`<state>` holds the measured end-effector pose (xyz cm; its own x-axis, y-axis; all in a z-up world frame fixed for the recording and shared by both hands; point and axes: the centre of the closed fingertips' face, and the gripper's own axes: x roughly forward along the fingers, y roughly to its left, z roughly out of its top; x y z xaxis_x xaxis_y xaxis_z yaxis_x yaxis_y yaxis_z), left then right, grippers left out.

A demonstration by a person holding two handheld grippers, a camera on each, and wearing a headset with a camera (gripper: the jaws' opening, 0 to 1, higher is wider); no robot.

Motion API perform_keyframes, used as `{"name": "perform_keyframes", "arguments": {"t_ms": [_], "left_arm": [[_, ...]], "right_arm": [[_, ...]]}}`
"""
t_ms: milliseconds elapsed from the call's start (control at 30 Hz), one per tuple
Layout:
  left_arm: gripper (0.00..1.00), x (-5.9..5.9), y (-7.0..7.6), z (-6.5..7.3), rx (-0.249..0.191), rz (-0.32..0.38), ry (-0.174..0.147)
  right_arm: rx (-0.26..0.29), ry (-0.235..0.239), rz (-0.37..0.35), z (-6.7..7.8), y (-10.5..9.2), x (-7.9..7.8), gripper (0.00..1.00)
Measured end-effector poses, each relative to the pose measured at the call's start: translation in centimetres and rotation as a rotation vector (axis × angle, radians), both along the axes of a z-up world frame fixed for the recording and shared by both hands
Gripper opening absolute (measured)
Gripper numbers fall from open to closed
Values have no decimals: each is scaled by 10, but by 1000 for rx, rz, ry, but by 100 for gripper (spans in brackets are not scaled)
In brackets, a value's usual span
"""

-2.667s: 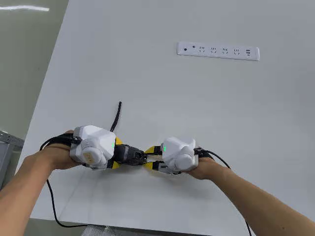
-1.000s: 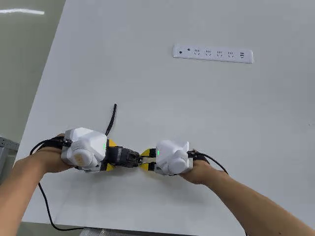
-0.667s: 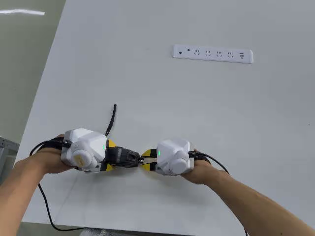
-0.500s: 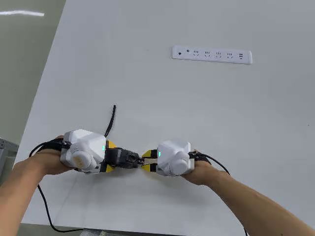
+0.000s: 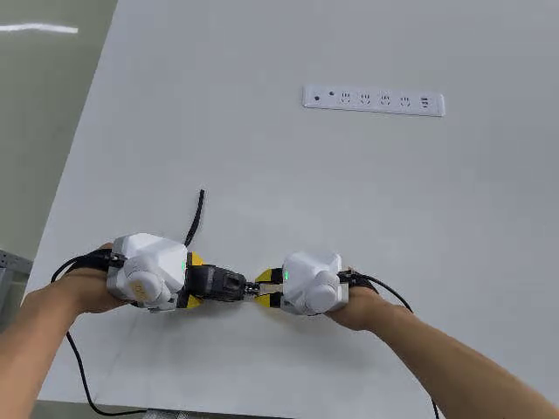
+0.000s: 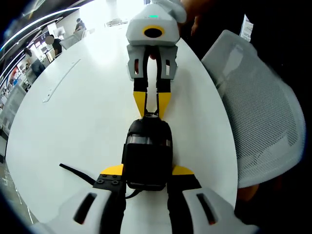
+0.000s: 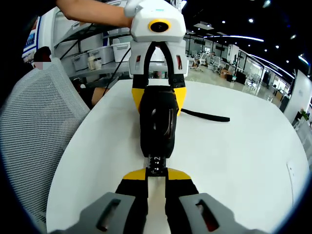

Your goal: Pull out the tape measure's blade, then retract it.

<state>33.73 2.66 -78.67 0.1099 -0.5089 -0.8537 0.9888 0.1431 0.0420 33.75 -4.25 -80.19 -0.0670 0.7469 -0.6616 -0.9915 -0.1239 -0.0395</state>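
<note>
Left gripper (image 6: 146,171): clamped on the tape measure (image 6: 147,151); the black case sits between its jaws and pokes out past the tips.
Right gripper (image 7: 156,175): narrow, pinching the blade hook (image 7: 156,165) at its very tips.
Blade: almost none shows between case and hook.
Pull: draw your right hand straight back along the blade's line, left held firm.
Risk: that thin pinch may slip if you twist.

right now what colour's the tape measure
Black; the tape measure shows best in the right gripper view.
</note>
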Motion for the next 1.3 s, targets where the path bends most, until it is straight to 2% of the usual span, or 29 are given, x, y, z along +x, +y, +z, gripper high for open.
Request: {"name": "perform_keyframes", "arguments": {"t_ms": [1300], "left_arm": [[29, -3, -1, 2, 0, 7, 1]], "right_arm": [[-17, -2, -4, 4, -27, -1, 10]]}}
